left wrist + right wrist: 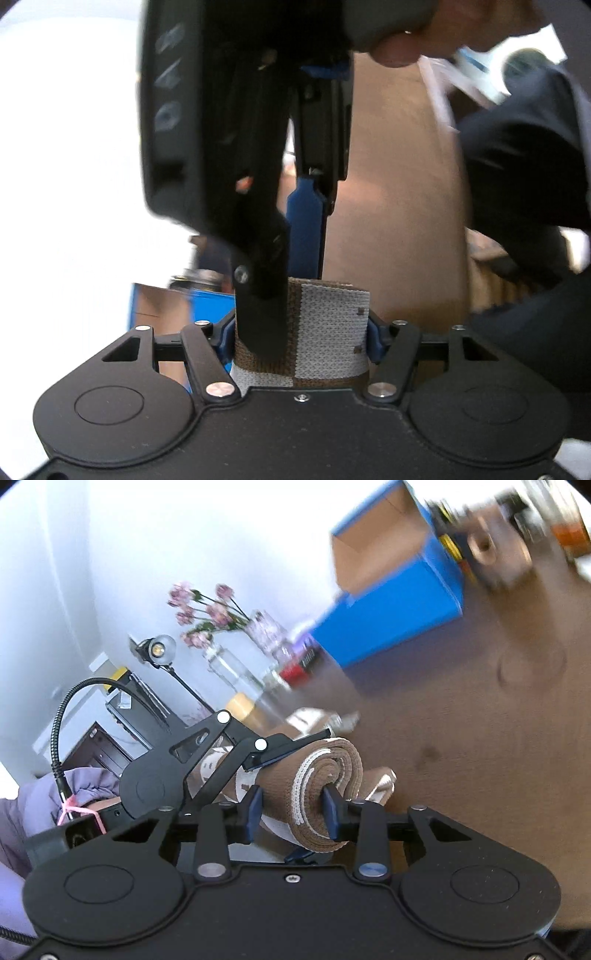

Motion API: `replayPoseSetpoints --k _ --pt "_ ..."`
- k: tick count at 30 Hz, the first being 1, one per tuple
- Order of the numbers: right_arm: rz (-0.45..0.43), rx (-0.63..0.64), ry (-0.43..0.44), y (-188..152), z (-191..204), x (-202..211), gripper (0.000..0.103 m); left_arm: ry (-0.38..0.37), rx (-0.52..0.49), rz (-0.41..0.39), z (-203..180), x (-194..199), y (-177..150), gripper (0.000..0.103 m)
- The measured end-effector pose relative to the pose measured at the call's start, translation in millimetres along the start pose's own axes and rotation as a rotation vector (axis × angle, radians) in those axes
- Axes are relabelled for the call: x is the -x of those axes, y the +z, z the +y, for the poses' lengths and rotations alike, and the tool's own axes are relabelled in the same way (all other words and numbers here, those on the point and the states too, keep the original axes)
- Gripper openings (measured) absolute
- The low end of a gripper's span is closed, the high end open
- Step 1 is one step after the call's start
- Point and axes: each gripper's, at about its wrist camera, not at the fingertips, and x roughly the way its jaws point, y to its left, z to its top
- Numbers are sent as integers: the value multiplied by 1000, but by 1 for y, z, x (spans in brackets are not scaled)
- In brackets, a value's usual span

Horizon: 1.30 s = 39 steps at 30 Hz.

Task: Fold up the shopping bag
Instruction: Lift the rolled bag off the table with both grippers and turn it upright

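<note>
The shopping bag [317,775], brown knit with pale grey patches, is rolled into a tight spiral and held off the brown table. In the right wrist view my right gripper [293,812] grips the roll's end: one blue finger sits in the spiral's centre, the other presses outside, so it is shut on the layers. In the left wrist view the roll [332,332] stands between my left gripper's [299,334] blue pads, which press on both sides. The right gripper's black body [207,147] hangs right in front of that camera and hides the roll's far end.
A blue cardboard box [391,602] with open flaps stands on the brown table [480,738], with blurred jars [487,550] beside it. A glass vase of pink flowers [221,657] and a small lamp [159,650] stand further off. A person's hand [399,44] and dark sleeve [517,166] are close by.
</note>
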Motion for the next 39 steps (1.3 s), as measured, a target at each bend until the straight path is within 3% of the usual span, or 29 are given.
replayPoseSetpoints --k 3,5,7,13,15,18,22,25,30,35,39 --pt "-101 147 -18 16 15 19 51 133 138 -59 20 -6 -7 60" --pt "-161 244 -48 22 23 28 83 236 220 -137 26 -5 -15 60" --pt "-229 398 -98 29 36 36 85 379 265 -252 24 -2 -23 60" --pt "-192 594 -138 45 57 22 85 553 230 -367 9 -3 -24 60" --pt "-170 567 -131 49 55 18 85 580 233 -378 6 -1 -24 60" --pt "-135 429 -32 56 41 17 85 632 222 -426 1 2 -30 60" --pt "-90 311 100 63 20 15 90 646 190 -501 -6 5 -31 60" --pt "-77 340 152 67 12 13 96 628 158 -538 -8 7 -33 60" --pt "-98 409 144 74 18 14 97 573 60 -586 -16 9 -37 60" --pt "-75 416 193 79 26 17 98 565 35 -611 -19 -1 -33 60" --pt "-57 595 139 68 35 15 98 565 3 -618 -23 -7 -33 60"
